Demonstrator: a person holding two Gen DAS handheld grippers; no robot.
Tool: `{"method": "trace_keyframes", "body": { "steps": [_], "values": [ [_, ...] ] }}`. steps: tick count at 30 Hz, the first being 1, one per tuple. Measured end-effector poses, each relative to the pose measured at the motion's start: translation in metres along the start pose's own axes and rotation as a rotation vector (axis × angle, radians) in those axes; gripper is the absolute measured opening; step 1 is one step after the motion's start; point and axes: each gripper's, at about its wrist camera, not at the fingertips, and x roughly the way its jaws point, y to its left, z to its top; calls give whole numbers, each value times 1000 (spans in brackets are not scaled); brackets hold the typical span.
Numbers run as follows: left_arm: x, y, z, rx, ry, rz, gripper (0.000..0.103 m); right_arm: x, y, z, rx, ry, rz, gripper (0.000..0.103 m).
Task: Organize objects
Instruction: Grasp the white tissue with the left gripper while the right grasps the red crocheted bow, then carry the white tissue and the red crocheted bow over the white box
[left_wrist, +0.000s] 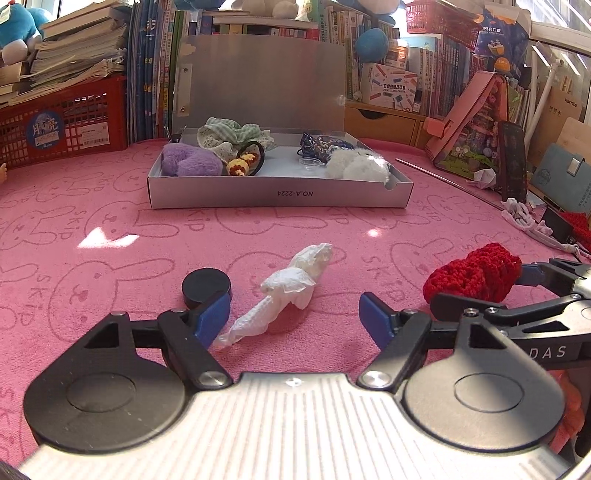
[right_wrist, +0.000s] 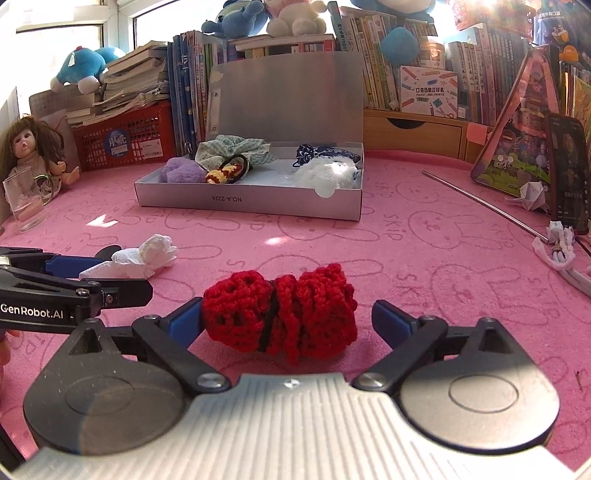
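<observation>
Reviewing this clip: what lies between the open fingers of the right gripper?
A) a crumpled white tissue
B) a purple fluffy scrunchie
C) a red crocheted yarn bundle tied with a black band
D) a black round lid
C: in the right wrist view the red crocheted yarn bundle sits on the pink mat between the open right gripper fingers.

"NO.A-2224" on silver box (left_wrist: 280, 194) front, "SKIP" on pink mat (left_wrist: 110, 229), "GenRobot.AI" on left tongs (right_wrist: 74, 267)

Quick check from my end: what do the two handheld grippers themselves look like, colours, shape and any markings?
Both match: the left gripper and right gripper have blue finger pads on black linkage arms, two round black discs and a ribbed silver body. Side lettering reads "GenRobot.AI" on the left one and "DAS" on the right.
</observation>
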Motion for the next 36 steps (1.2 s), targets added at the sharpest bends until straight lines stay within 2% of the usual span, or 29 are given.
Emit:
{"method": "trace_keyframes", "body": {
  "steps": [4, 8, 10, 13, 16, 18, 20, 28, 36],
  "values": [
    [3, -2, 6, 35, -19, -1, 80, 1, 0, 0, 0, 5, 3, 99],
    [11, -7, 6, 54, 8, -9, 55, 1, 0, 1, -1, 10, 6, 99],
    [14, -8, 5, 56, 15, -9, 50, 2, 0, 1, -1, 12, 7, 99],
    [13, -9, 3, 68, 10, 2, 36, 2, 0, 1, -1, 13, 8, 99],
    [10, -9, 3, 69, 6, -14, 34, 2, 1, 0, -4, 12, 19, 91],
    [7, -11, 4, 83, -5, -10, 34, 1, 4, -1, -22, 12, 28, 77],
    [5, -11, 6, 80, -10, -10, 34, -1, 6, -2, -37, 0, 29, 73],
    [0, -8, 17, 67, -29, 2, 34, -5, 1, 6, 27, -8, 67, 71],
    [5, 3, 44, 22, -39, 42, 34, -3, 1, 35, 17, -62, 61, 71]
  ]
}}
